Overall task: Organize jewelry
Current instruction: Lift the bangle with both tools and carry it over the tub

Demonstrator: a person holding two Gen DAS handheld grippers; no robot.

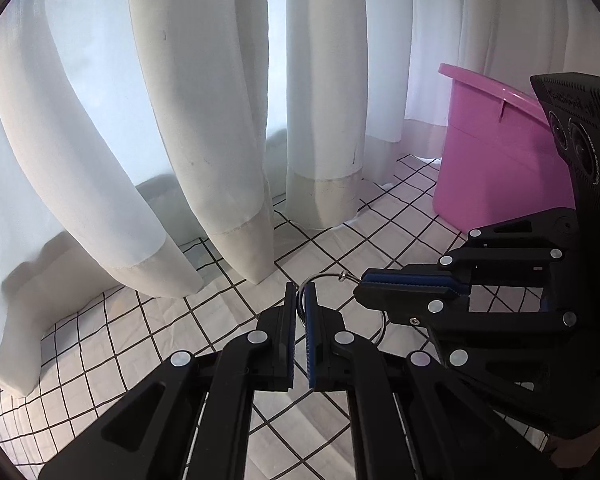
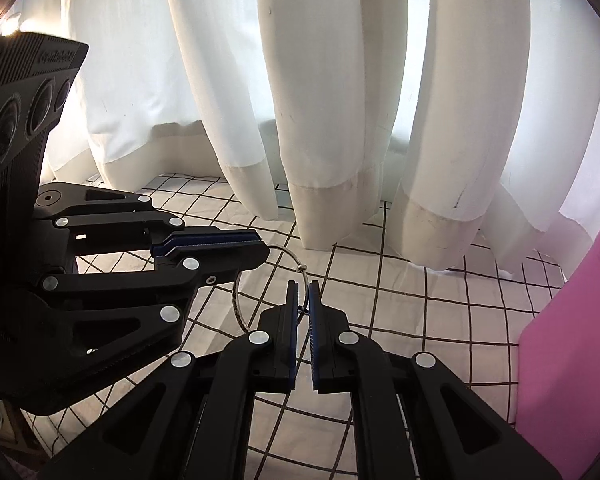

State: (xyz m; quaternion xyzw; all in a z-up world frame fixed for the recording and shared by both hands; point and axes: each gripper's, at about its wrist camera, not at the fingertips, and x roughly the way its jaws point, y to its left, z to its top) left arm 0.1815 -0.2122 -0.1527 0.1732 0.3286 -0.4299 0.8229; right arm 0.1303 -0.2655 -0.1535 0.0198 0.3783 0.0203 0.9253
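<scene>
Both the left hand-held gripper (image 1: 300, 300) and right hand-held gripper (image 2: 303, 300) pinch one thin metal hoop ring (image 2: 256, 280) at separate points, steadying it above the checked cloth (image 2: 420, 320).

Thin metal ring (image 2: 256, 284) is the landmark, held up over the worktop (image 2: 420, 312) with its white cloth of black grid lines. Right tongs (image 2: 303, 300) come from below-centre, blue-padded fingers (image 2: 314, 320) nearly together, pinching the ring's right side just under a small bead (image 2: 301, 269) on the wire. Left tongs (image 2: 260, 246) reach in sideways from the ring's left, pads pressed together on its upper-left arc. A black camera housing (image 2: 24, 92) sits further left of the ring. White curtains (image 2: 320, 100) hang behind it, hems touching the cloth. Pink container (image 2: 572, 340) stands well to the ring's right, cut by the frame edge.
</scene>
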